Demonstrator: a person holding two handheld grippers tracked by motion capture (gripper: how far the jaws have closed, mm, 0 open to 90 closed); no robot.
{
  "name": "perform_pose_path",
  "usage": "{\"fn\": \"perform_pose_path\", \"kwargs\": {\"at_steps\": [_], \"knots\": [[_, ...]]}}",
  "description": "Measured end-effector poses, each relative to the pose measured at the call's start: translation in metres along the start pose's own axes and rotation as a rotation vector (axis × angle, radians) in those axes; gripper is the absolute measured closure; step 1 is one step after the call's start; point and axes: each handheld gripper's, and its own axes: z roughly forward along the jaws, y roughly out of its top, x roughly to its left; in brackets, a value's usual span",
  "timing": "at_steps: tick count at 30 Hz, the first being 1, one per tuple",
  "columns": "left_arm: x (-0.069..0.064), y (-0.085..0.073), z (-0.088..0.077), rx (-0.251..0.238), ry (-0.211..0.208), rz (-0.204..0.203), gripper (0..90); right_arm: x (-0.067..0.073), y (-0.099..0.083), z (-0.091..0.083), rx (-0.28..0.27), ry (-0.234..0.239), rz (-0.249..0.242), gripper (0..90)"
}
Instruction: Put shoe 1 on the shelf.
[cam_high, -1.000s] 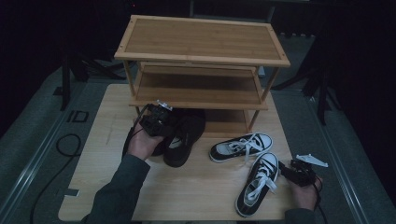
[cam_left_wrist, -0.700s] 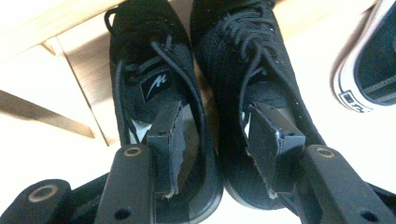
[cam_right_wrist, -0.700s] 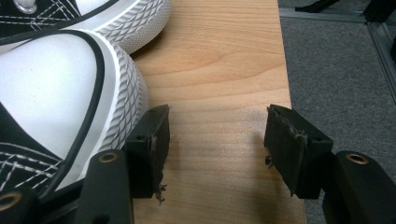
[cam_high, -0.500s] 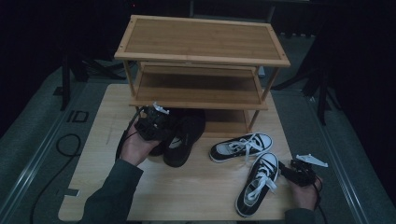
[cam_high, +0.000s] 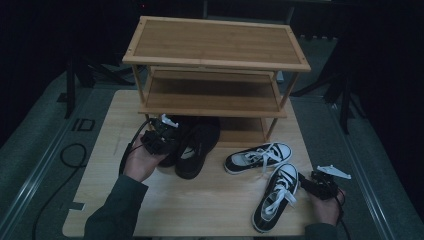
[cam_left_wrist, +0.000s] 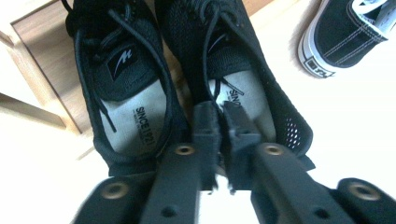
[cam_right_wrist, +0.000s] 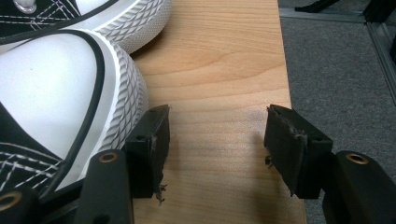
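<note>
- Black shoes (cam_high: 192, 147): pair sits side by side right in front of the left claw (cam_high: 170, 136), toes pointing away from it and tucked under the rack's (cam_high: 215, 50) bottom shelf, heels toward the person.
- Left claw view: claw (cam_left_wrist: 222, 116) has just been closing and is now clamped tight. The pads look pinched on the neighbouring inner collar edges where the two shoes meet. Probably so both lift as one pair w/ one hand.
- Grip is at the heel end, so the toes can lead into a shelf. My guess is that racking the pair is the job in hand.
- Sneakers (cam_high: 257, 157): black-and-white pair lies loose on the table (cam_high: 200, 220), between the two claws. One is angled off from the other, not lined up yet.
- Right claw (cam_high: 306, 181): rests low at the table's edge, w/ the nearer sneaker's toe just to its left.
- Right claw view: claw (cam_right_wrist: 217, 135) is spread wide w/ bare wood between the pads, gripping nothing. White toe cap (cam_right_wrist: 56, 79) sits just outside the left pad. Looks parked and ready for that shoe.
</note>
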Motion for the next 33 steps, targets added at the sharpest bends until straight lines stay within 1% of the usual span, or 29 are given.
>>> {"fn": "perform_pose_path", "kwargs": {"at_steps": [7, 13, 18, 24, 25, 28, 31, 33], "knots": [[0.003, -0.005, 0.001, 0.008, 0.002, -0.002, 90.0, 0.000, 0.000, 0.000, 0.000, 0.000, 0.000, 40.3], [0.004, -0.011, 0.003, 0.011, 0.003, -0.012, 90.0, 0.000, 0.000, 0.000, 0.000, 0.001, 0.001, 40.2], [0.004, -0.018, 0.010, 0.024, 0.005, -0.013, 90.0, 0.000, 0.000, 0.000, -0.001, 0.000, -0.002, 40.2], [0.003, -0.024, 0.015, 0.026, -0.002, -0.013, 90.0, 0.000, 0.000, 0.000, -0.001, 0.000, -0.001, 40.2], [0.003, -0.026, 0.016, 0.022, -0.011, -0.014, 90.0, 0.000, 0.000, 0.000, 0.000, 0.000, 0.000, 40.2], [0.002, -0.031, 0.019, 0.019, -0.016, -0.016, 90.0, 0.000, 0.000, 0.000, 0.000, 0.001, 0.000, 40.2], [0.001, -0.035, 0.023, 0.029, -0.024, -0.011, 90.0, 0.000, 0.000, 0.000, 0.000, 0.001, 0.000, 40.3], [0.000, -0.037, 0.026, 0.034, -0.027, -0.015, 90.0, 0.000, 0.000, 0.000, 0.000, 0.001, 0.000, 40.3]]}}
